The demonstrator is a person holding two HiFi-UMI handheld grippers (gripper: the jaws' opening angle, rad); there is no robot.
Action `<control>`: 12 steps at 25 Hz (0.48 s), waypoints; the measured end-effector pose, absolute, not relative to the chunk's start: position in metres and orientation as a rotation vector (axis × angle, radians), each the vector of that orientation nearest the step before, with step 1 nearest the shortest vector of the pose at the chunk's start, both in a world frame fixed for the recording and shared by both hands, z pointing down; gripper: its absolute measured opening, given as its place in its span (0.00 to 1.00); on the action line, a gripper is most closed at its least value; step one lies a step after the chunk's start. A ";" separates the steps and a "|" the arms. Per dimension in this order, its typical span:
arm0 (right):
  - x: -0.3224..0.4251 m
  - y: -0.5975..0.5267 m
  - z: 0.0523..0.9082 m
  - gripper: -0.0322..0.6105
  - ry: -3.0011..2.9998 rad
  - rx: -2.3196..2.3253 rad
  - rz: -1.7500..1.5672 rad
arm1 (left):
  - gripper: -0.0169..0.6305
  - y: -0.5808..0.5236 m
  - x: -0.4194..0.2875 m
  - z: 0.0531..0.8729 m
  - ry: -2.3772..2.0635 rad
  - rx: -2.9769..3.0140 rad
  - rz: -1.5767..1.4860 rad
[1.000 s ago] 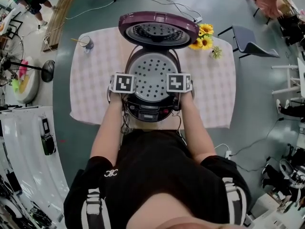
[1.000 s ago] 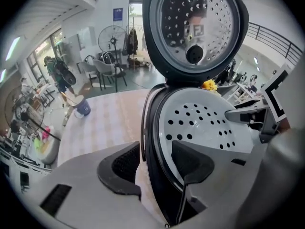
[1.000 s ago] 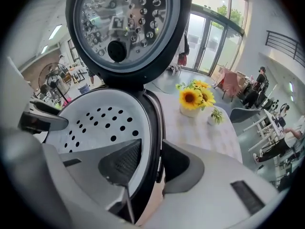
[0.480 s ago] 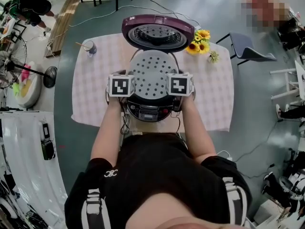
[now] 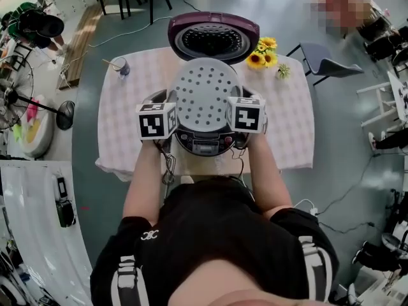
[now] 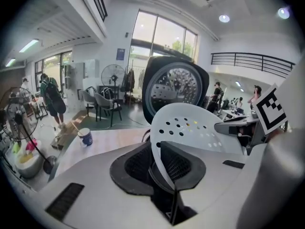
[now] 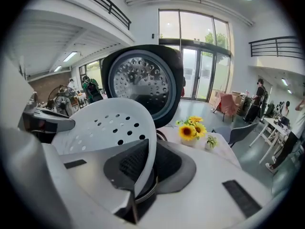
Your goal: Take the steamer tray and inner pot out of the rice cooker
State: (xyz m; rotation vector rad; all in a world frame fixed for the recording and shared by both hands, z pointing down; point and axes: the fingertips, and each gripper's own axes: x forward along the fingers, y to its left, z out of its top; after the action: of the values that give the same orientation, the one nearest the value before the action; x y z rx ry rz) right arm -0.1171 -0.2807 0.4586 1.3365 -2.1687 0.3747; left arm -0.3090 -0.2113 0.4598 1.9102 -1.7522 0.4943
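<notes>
I read the upright lid (image 5: 213, 38) as walling off the back of the rice cooker (image 5: 204, 146) — cup (image 5: 119, 67) rear left, sunflowers (image 5: 261, 53) rear right; the surface (image 5: 290, 123) lies bare along both flanks.

place: a big open-plan work hall, part lab and part office, with one staged kitchen corner
building: tall glass windows (image 7: 195, 51), a railed upper gallery (image 6: 252, 61), ceiling spotlights (image 6: 224, 18)
floor: bare grey-green floor (image 5: 344, 139) crossed by loose cables (image 5: 127, 33)
furnishings: standing fans (image 6: 113, 75), scattered chairs (image 5: 328, 65)
staging: a lone table with a checked cloth (image 5: 287, 120) bearing a rice cooker (image 5: 204, 146), sunflowers (image 5: 262, 53) and a cup (image 5: 122, 69)
people: several people (image 6: 51, 97) standing about in the background
</notes>
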 end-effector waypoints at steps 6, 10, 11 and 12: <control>-0.119 -0.237 0.452 0.11 -2.154 1.418 0.383 | 0.11 -0.181 -0.314 0.448 -1.712 2.004 0.434; -0.115 -0.217 0.446 0.11 -2.128 1.499 0.382 | 0.10 -0.172 -0.313 0.444 -1.668 2.078 0.417; -0.114 -0.213 0.445 0.11 -2.122 1.517 0.383 | 0.10 -0.171 -0.312 0.443 -1.657 2.096 0.413; -0.113 -0.210 0.443 0.11 -2.117 1.535 0.383 | 0.10 -0.170 -0.311 0.442 -1.647 2.112 0.410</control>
State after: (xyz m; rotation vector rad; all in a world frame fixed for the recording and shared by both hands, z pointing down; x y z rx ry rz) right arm -0.1134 -0.2097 0.4430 1.5352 -2.1168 0.3831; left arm -0.3113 -0.1696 0.4415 2.1119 -1.6470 0.4104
